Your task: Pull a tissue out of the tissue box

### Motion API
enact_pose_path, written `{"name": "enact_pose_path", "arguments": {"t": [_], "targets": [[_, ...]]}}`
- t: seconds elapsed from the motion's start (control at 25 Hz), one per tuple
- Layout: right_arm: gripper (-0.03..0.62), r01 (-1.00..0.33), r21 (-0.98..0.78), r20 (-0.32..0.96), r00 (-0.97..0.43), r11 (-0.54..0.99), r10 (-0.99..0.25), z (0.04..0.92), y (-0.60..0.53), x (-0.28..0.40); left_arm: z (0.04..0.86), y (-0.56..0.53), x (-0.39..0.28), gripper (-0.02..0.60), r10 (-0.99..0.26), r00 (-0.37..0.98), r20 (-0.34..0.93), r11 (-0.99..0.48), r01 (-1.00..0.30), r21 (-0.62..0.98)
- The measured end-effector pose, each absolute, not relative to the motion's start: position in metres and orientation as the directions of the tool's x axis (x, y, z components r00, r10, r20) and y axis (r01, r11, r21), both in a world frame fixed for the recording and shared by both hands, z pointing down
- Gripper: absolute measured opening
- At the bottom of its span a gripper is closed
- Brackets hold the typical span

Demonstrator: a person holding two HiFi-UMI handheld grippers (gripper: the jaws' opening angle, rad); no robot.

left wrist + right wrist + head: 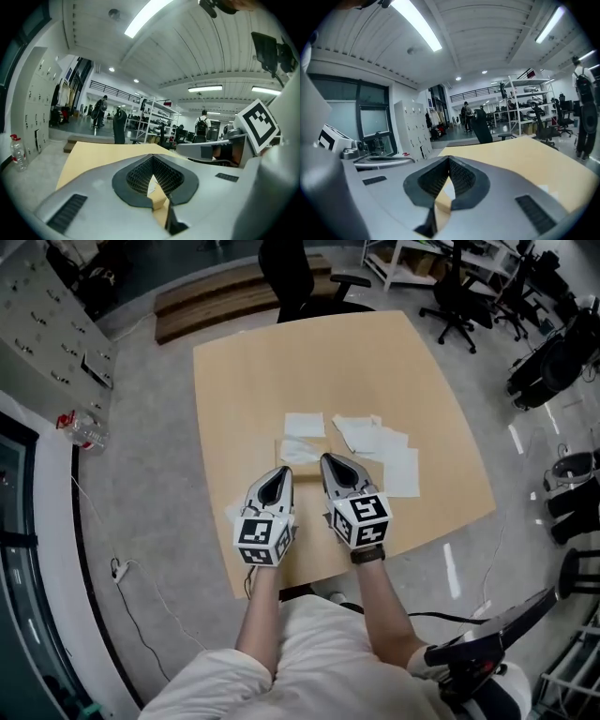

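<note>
I hold both grippers low over the near edge of the square, light-wood table (375, 362), side by side and pointing away from me. The left gripper (278, 472) has its grey jaws brought together at the tips with nothing between them. In its own view the ribbed black pads (138, 176) meet at a point and only a narrow wedge of gap stays open behind them. The right gripper (330, 459) is the same: tips closed on each other and empty, its pads (461, 178) joined at the front.

The tan cardboard tissue box (302, 454) lies just ahead of the two tips, between them and untouched, with a white tissue (298, 446) showing at its top. Loose white tissue sheets (394, 465) lie on the table beside and beyond the box. A black office chair (291, 277) stands at the far edge.
</note>
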State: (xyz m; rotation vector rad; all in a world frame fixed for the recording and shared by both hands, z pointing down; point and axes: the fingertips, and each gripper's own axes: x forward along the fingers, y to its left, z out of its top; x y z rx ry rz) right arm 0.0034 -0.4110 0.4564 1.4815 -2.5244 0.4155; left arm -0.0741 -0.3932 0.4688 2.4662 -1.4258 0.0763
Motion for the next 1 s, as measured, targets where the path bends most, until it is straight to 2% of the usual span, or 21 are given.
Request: {"name": "enact_pose_path", "arguments": {"t": [0.24, 0.52, 1.0], "targets": [[0.002, -0.871, -0.162, 0.387, -0.489, 0.464, -0.782, 0.502, -0.434, -0.013, 0.508, -0.416, -0.085, 0.002, -0.821, 0.503, 0.269, -0.466, -0.863, 0.192], [0.002, -0.890, -0.172, 0.466, -0.452, 0.423, -0.761, 0.546, -0.454, -0.018, 0.537, -0.432, -0.082, 0.002, -0.789, 0.534, 0.304, -0.491, -0.845, 0.212], [0.005, -0.942, -0.012, 0.574, -0.282, 0.336, -0.769, 0.596, -0.483, 0.017, 0.584, -0.456, -0.077, 0.002, -0.751, 0.560, 0.349, -0.484, -0.827, 0.286]]}}
